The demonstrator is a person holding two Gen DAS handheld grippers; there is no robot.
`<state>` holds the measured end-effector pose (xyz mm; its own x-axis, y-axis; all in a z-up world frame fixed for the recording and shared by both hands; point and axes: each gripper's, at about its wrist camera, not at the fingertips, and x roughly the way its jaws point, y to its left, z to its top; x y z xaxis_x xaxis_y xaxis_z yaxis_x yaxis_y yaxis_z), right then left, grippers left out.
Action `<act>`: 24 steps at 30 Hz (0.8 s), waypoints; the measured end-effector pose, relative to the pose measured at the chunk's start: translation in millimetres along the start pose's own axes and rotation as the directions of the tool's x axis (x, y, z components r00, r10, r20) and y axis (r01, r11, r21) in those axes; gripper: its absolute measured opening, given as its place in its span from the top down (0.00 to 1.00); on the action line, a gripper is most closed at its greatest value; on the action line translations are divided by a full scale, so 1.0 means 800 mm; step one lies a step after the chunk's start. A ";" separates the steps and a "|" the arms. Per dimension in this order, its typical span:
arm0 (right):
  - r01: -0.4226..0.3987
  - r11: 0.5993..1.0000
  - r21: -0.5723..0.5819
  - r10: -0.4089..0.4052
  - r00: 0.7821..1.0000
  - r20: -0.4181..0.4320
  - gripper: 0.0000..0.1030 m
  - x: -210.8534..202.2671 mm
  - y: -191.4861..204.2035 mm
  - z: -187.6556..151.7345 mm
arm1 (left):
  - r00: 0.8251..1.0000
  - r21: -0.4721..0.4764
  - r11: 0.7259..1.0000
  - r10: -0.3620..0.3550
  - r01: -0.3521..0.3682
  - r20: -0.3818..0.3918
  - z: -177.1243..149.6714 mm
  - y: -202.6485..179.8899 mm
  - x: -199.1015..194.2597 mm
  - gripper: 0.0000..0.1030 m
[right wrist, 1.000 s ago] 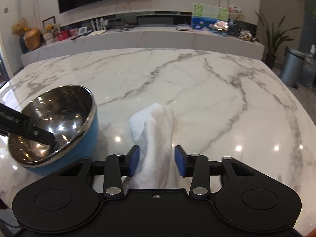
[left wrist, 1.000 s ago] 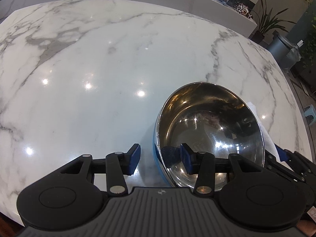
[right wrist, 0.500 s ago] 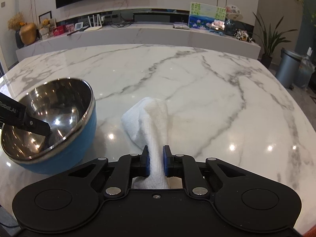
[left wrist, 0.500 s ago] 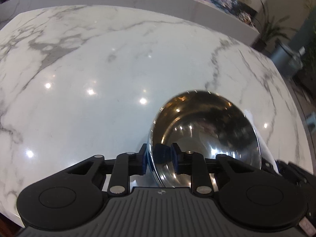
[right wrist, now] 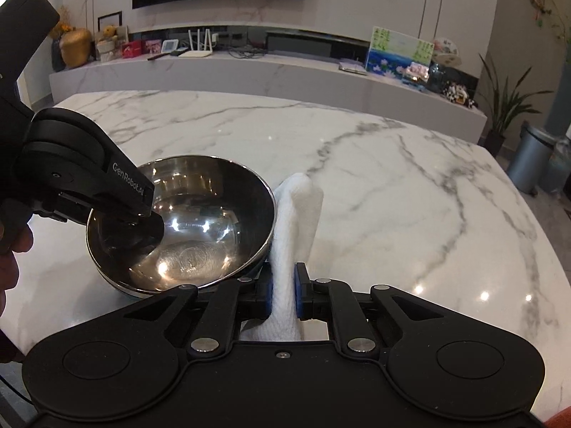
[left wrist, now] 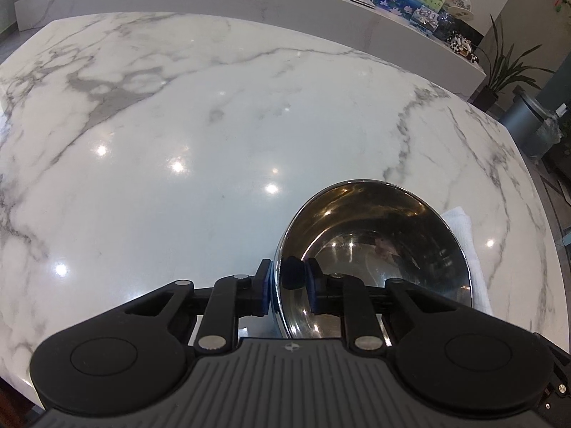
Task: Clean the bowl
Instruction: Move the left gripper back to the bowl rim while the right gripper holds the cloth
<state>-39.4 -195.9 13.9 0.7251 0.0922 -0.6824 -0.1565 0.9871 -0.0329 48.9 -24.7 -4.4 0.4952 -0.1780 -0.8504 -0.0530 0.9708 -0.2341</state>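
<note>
On the marble tabletop (left wrist: 214,142), my left gripper (left wrist: 287,281) clamps the steel bowl's (right wrist: 200,221) rim, tilting it; my right gripper (right wrist: 283,290) pinches the white cloth (right wrist: 296,221) beside it. I judge wiping remains.

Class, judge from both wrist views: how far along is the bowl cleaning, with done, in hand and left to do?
Done: the left gripper is clamped on the rim of the shiny steel bowl with a blue outside, tilting it. The right gripper is shut on the white folded cloth.
In hand: the cloth stands beside the bowl.
Left: wiping the inside; the cloth is not yet in it.
</note>
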 end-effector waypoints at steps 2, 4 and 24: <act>-0.003 1.000 -0.008 0.003 1.000 0.005 0.90 0.002 0.003 0.003 | 1.000 0.006 1.000 0.004 -0.004 0.000 0.005 -0.001 0.003 0.83; -0.003 1.000 -0.015 0.003 1.000 0.012 0.90 0.010 0.002 0.012 | 1.000 0.017 1.000 0.013 -0.013 0.004 0.013 -0.004 0.006 0.83; 0.006 1.000 0.009 -0.006 1.000 0.026 0.90 0.029 -0.010 0.036 | 0.999 0.078 0.997 -0.028 0.025 0.034 0.028 0.003 0.012 0.66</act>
<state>-2.1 -198.0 19.3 0.7433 0.0892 -0.6629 -0.1460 0.9888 -0.0307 73.1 -20.8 -2.6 0.5259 -0.1996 -0.8268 0.0273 0.9755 -0.2182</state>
